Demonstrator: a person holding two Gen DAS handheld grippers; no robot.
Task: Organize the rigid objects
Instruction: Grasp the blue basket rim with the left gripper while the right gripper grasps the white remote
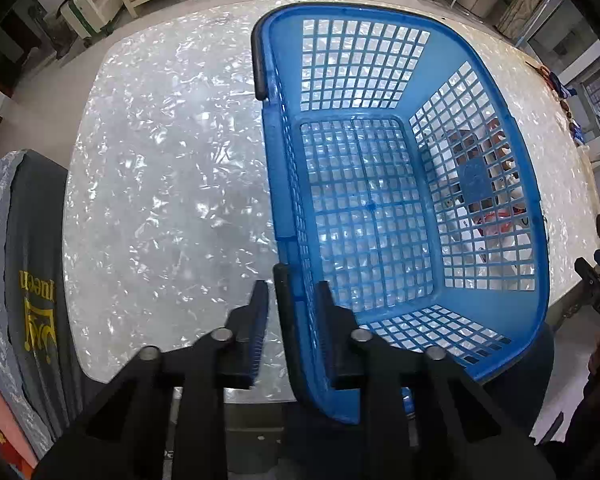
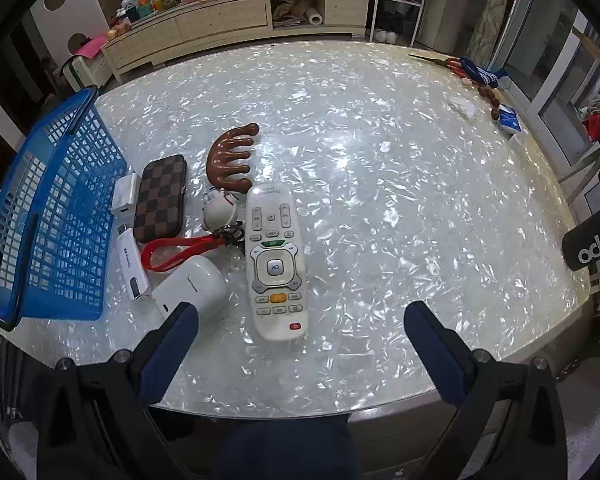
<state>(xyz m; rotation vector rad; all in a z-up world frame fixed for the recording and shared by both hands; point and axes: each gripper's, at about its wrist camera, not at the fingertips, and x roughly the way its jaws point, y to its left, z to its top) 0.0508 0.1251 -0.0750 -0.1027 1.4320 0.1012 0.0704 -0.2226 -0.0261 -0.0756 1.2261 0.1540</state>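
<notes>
Nothing is sorted yet: the blue basket (image 1: 380,208) is empty. The left gripper (image 1: 292,320) pinches its rim; the right gripper (image 2: 300,332), jaws spread, faces the remote (image 2: 276,260) at 12 o'clock.

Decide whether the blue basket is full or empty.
Empty. Through the blue basket only its bare grid floor shows; the remote and other items lie outside it on the table.
</notes>
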